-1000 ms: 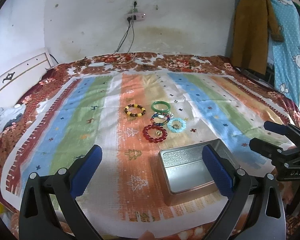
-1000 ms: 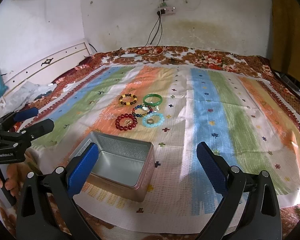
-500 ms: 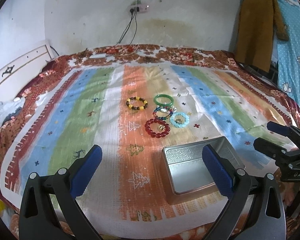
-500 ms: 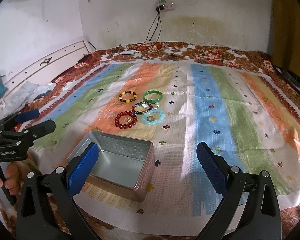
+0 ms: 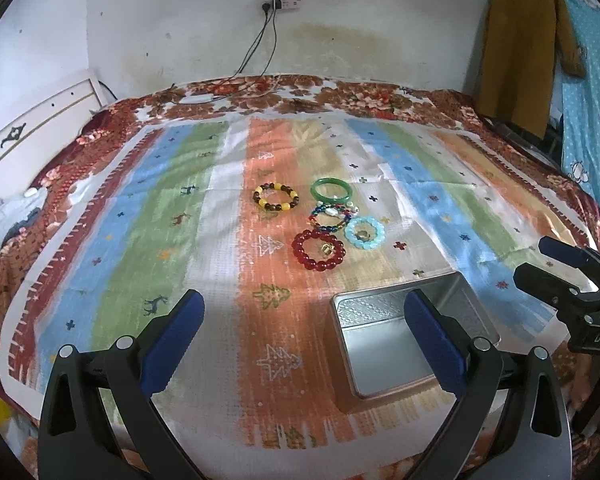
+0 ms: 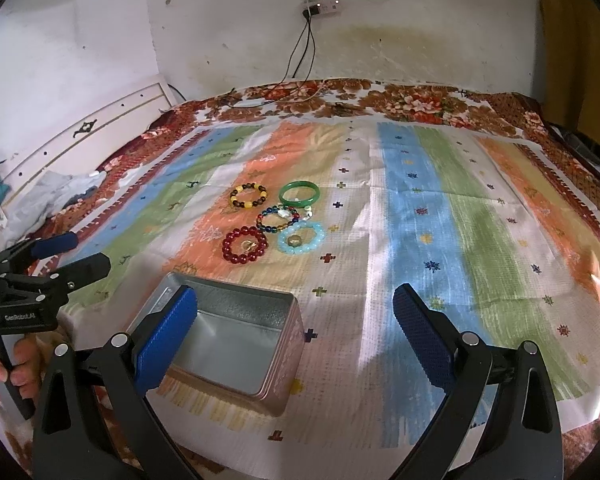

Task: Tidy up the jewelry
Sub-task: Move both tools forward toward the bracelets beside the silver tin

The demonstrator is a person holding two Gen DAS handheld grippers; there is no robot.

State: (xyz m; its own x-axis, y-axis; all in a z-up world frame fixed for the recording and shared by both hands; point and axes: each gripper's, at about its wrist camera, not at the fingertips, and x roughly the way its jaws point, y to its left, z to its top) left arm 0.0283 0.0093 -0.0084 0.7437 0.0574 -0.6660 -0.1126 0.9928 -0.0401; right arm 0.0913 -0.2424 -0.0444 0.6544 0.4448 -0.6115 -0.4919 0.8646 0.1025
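Note:
Several bracelets lie together on the striped cloth: a yellow-brown beaded one (image 5: 276, 197), a green bangle (image 5: 332, 191), a multicolour beaded one (image 5: 329, 216), a light blue one (image 5: 364, 233) and a red beaded one (image 5: 319, 250) with a small ring inside. They also show in the right wrist view, the red one (image 6: 244, 245) nearest. An open empty metal tin (image 5: 404, 340) (image 6: 228, 330) stands in front of them. My left gripper (image 5: 300, 338) is open and empty, short of the bracelets. My right gripper (image 6: 296, 338) is open and empty, over the tin's right side.
The striped cloth (image 5: 148, 216) covers a bed with a floral blanket (image 5: 340, 96). A white headboard (image 6: 84, 136) is at the left. Clothes (image 5: 540, 40) hang at the right. A power strip with cables (image 5: 280, 0) is on the far wall.
Both grippers have moved slightly forward and lifted their view; the bracelets and tin sit a little lower in the frames. Nothing was taken hold of.

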